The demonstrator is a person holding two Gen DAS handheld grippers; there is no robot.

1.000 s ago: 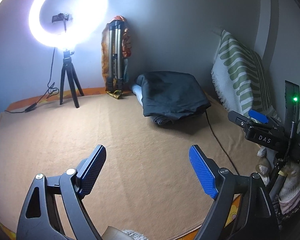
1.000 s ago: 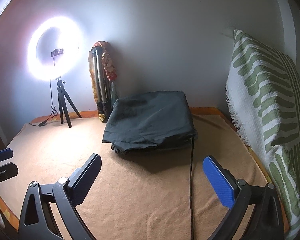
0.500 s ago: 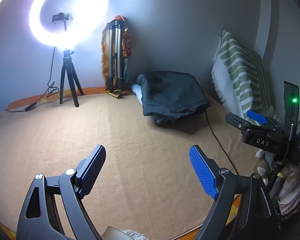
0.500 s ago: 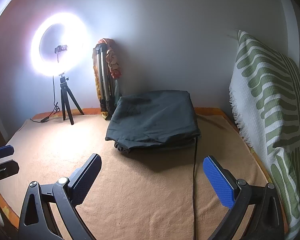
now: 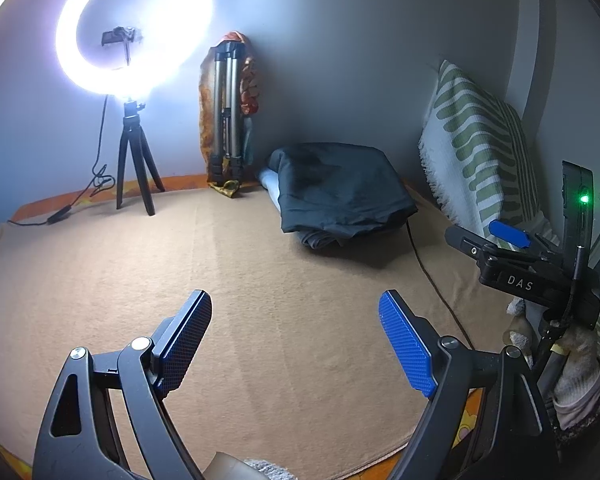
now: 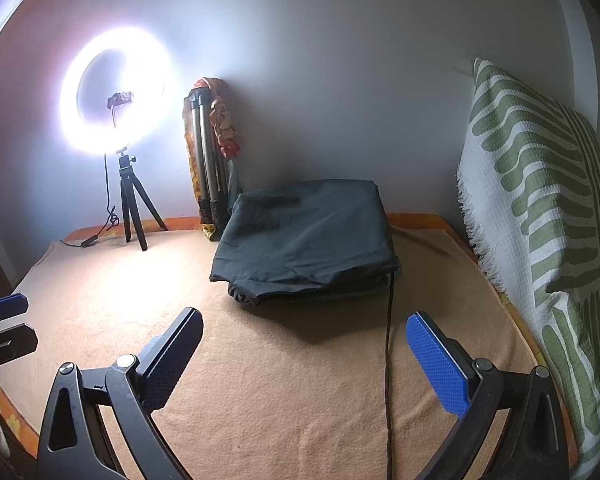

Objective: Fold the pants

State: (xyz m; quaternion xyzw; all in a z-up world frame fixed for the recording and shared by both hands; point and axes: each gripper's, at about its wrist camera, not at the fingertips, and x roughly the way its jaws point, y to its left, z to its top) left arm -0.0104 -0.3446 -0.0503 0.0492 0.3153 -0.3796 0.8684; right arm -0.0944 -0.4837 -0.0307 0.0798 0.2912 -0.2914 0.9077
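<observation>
Dark grey pants lie folded in a squarish bundle at the far side of a tan blanket, close to the wall and well beyond both tools. In the right wrist view the right hand-held gripper hangs over the near part of the blanket with its jaws spread wide and nothing between its blue pads. The left hand-held gripper stands equally wide apart and empty, also over bare blanket; from its view the pants sit far and to the right. A black cable runs from the bundle's right edge toward the near side. A lit ring light on a small tripod stands far left, a folded tripod leans on the wall beside the pants, and a green-patterned cushion lines the right side.
</observation>
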